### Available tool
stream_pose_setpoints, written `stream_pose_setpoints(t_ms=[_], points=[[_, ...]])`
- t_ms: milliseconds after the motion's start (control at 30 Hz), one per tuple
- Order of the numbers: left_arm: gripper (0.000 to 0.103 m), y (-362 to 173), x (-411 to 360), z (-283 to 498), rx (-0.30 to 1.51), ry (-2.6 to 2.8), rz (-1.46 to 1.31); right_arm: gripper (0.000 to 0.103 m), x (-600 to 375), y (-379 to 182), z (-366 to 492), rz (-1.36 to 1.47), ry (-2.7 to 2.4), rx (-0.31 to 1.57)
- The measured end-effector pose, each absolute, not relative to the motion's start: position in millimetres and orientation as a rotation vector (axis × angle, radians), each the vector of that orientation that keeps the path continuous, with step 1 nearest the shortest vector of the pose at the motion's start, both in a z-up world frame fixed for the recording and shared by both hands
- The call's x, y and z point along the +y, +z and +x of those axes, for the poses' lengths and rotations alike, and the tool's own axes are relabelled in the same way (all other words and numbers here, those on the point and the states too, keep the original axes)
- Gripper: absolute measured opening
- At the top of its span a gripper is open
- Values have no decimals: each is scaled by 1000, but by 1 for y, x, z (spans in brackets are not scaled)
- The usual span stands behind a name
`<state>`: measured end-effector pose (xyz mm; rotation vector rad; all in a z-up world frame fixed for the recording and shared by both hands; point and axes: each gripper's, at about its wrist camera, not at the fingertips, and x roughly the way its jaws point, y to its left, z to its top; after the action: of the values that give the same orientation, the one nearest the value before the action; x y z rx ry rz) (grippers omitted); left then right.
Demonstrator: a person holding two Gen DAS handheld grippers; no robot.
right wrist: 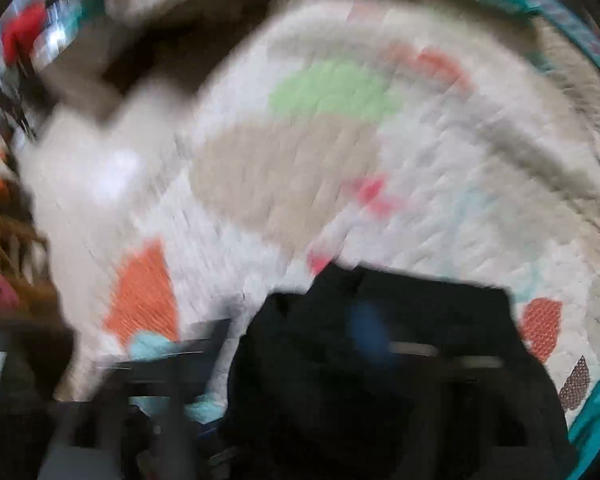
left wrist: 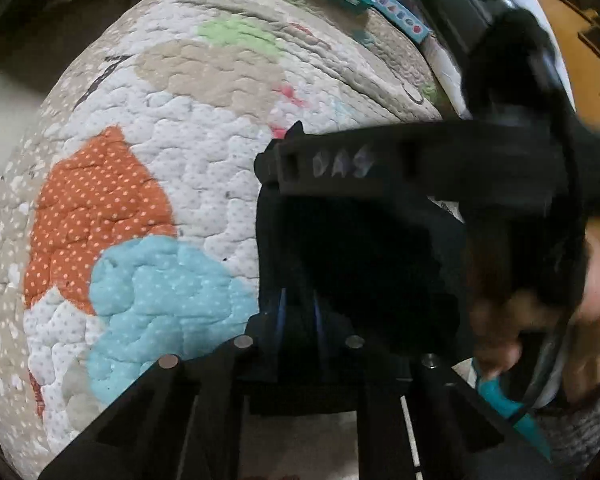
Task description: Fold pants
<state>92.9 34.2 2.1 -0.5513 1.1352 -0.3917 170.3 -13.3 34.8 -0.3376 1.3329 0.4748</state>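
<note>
The black pants (left wrist: 356, 264) lie bunched on a quilted mat (left wrist: 188, 152), right in front of my left gripper (left wrist: 300, 316). Its blue-edged fingers are close together and pinch the black cloth. My right gripper (left wrist: 380, 164) crosses the left wrist view sideways above the pants, held by a hand (left wrist: 540, 312). In the blurred right wrist view the pants (right wrist: 380, 340) fill the lower middle and hide that gripper's fingertips; whether it grips cloth cannot be told.
The mat (right wrist: 300, 168) has orange (left wrist: 96, 208), blue (left wrist: 160, 292), green and beige patches and a teal border (left wrist: 396, 20). Cluttered colourful items (right wrist: 24, 40) sit at the far left of the right wrist view. A wooden floor (left wrist: 580, 40) lies beyond the mat.
</note>
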Motion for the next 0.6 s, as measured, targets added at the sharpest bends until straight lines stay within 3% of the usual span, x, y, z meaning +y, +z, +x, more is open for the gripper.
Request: stream_pose_setpoints(t_ms=[67, 300, 600], points=[[11, 4, 38, 93, 1143, -380, -569, 20, -5, 41, 165, -372, 485, 1295], [11, 10, 73, 89, 1148, -303, -632, 10, 10, 59, 172, -273, 499, 1295], [12, 7, 131, 76, 1148, -118, -704, 12, 81, 65, 175, -246, 606, 1276]])
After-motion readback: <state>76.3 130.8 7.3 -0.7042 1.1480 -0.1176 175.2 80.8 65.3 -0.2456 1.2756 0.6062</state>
